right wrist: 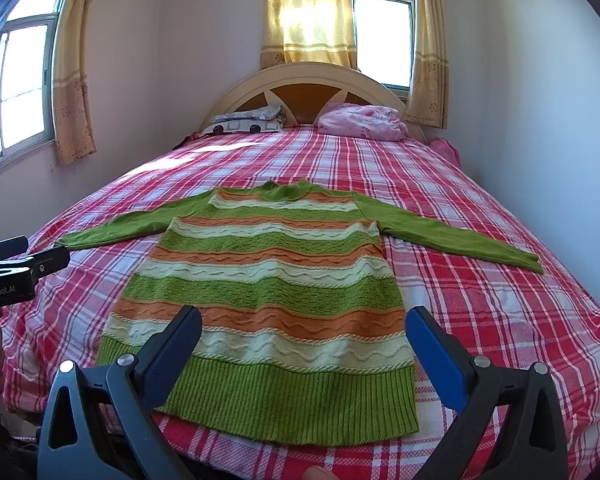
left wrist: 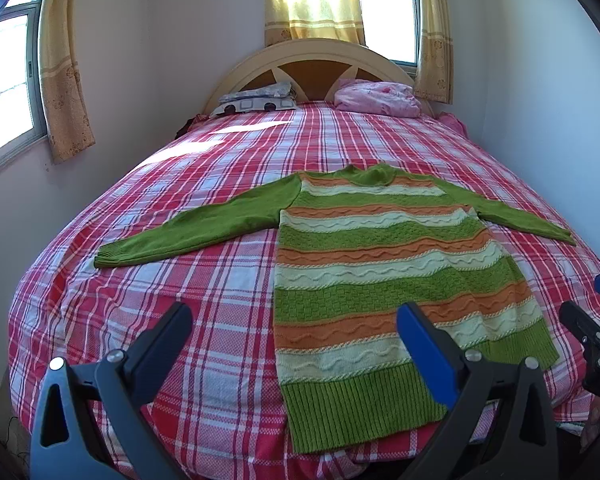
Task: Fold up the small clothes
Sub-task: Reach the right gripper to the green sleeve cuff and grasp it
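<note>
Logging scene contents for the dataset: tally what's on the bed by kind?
Sweater, striped, laid flat with sleeves spread: 1
Patterned pillow at the headboard: 1
Pink bundle at the headboard: 1
Total: 3
Both tools, left and right, hang open, holding nothing.

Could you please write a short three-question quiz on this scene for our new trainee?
1. True or false: the sweater lies spread flat with both sleeves out to the sides.
2. Which end of the sweater is nearest the left gripper and right gripper? A) collar B) ribbed hem C) a cuff
3. Fill in: both grippers are ____ and hold nothing.

Key: 1 true; 2 B; 3 open.
</note>
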The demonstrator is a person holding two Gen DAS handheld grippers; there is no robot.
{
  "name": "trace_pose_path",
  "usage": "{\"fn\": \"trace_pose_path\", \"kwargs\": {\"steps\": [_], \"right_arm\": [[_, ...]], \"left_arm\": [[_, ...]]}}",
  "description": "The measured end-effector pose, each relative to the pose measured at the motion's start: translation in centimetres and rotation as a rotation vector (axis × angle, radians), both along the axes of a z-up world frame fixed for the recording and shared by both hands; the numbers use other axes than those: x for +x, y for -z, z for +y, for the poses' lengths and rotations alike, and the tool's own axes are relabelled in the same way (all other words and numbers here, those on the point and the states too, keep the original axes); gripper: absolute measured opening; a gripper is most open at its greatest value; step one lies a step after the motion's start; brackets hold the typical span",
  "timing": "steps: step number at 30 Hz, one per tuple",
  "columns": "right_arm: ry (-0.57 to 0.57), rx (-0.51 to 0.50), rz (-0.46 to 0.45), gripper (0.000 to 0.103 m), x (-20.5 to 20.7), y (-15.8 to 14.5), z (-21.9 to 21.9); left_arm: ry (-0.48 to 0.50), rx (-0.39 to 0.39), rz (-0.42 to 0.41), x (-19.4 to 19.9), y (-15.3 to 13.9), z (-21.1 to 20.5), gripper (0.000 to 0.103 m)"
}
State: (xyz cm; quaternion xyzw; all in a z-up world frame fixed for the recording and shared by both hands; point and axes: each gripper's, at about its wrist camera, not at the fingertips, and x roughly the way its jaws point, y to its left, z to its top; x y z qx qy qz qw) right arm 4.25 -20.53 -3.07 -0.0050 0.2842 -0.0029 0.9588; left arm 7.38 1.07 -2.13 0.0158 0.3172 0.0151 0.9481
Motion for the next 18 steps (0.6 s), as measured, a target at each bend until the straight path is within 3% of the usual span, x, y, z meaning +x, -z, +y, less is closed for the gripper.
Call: {"fn": "trace_pose_path", "kwargs": {"steps": [6,18], "right_arm": [[0.021,0.035,0.026,0.102,3.3,1.9,-3.4],[0.207,0.149,0.128,0.102,9.8,5.9,-14.1]], "left_arm": [[0.025,0.032,0.026,4.1,1.2,-0.8,0.103],[0.032,0.1,0.065,12.7,4.3,-2.9,0.103]]}}
